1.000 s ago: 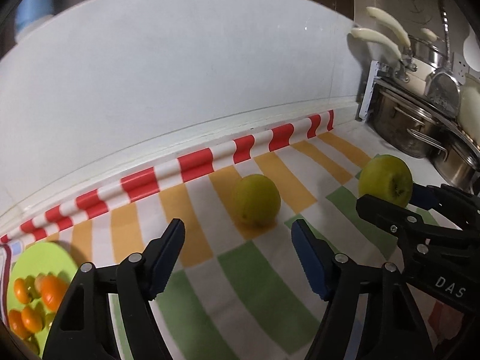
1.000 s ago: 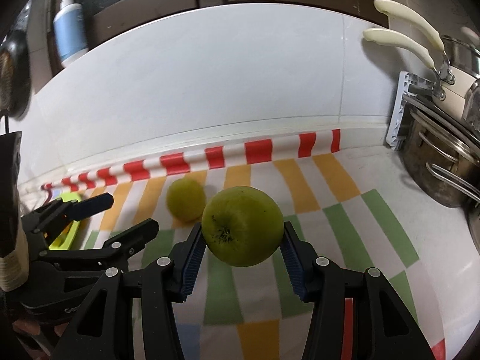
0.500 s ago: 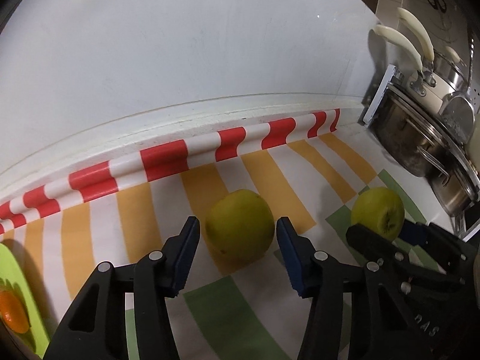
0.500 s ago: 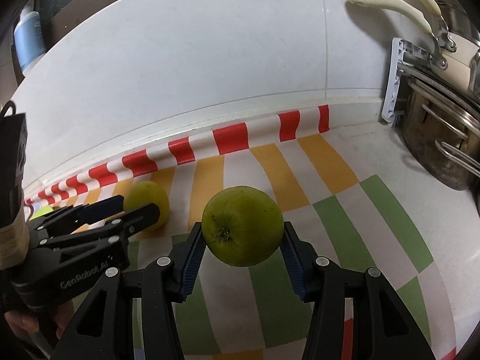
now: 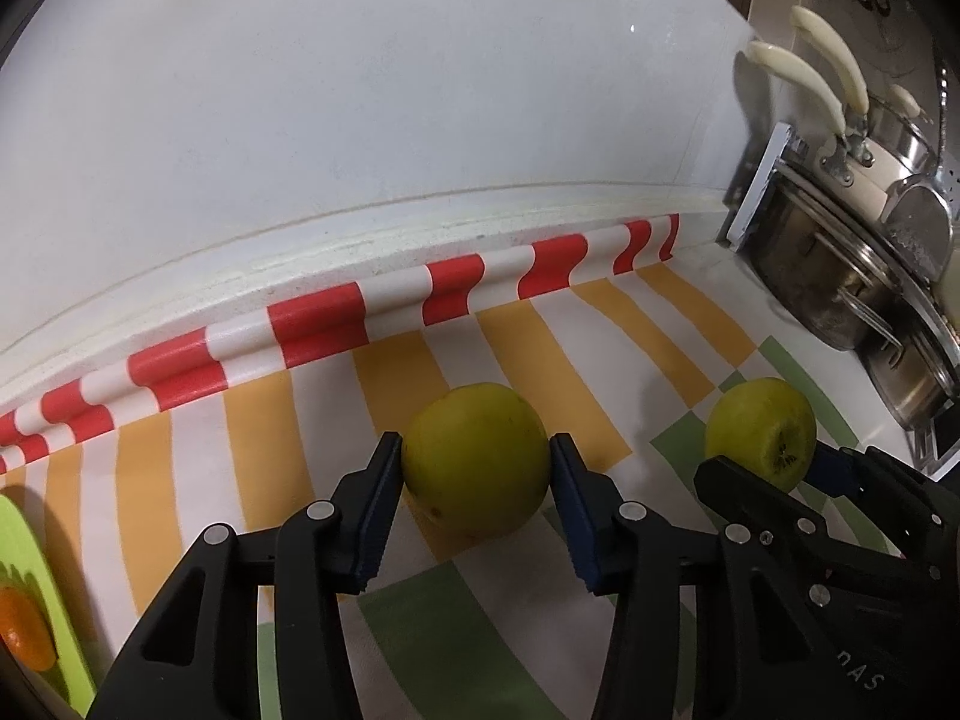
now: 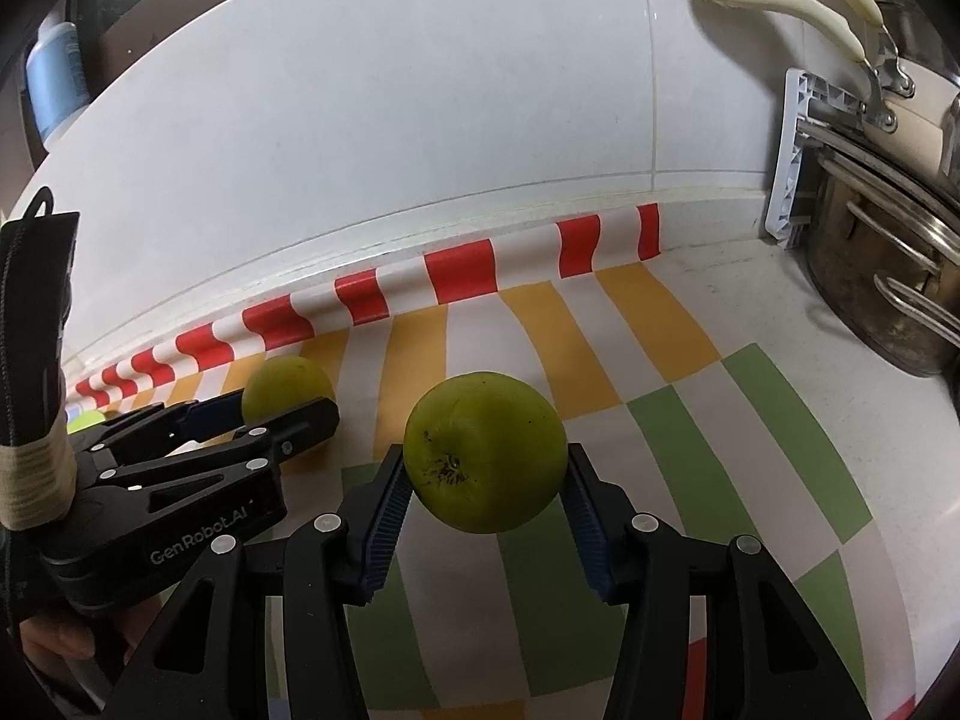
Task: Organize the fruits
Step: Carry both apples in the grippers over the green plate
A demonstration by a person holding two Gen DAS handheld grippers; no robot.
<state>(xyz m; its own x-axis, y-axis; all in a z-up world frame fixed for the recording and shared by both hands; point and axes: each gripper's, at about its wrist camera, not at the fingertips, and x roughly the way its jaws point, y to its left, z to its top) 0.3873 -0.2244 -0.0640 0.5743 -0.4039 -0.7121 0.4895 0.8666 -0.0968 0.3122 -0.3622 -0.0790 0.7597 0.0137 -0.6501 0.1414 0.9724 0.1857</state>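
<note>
Fruit sorting, at the pick-up step. I hold a gripper in each hand. My left gripper is closing its jaws on a yellow-green fruit that sits on the cloth; both blue pads look pressed to its sides, and its underside seems to rest on the cloth. My right gripper is clamped on a second fruit, held clear of the cloth, blossom end facing the camera. In the right view, the left gripper lies low at the left, its tips around the first fruit near the wall.

I judge the next move to be a straight lift of the left fruit once the squeeze is firm, then carrying both to wherever they belong. A lime-green plate at the far left edge of the left view holds at least one small orange fruit; it may be the goal, but I cannot tell. The round fruit could slip or roll if the pads sit off centre.

The cloth is checked in white, orange and green, with a red-and-white striped border curling up against a white tiled wall. At the right stand steel pots with cream handles. A blue bottle stands on a ledge at upper left in the right view.
</note>
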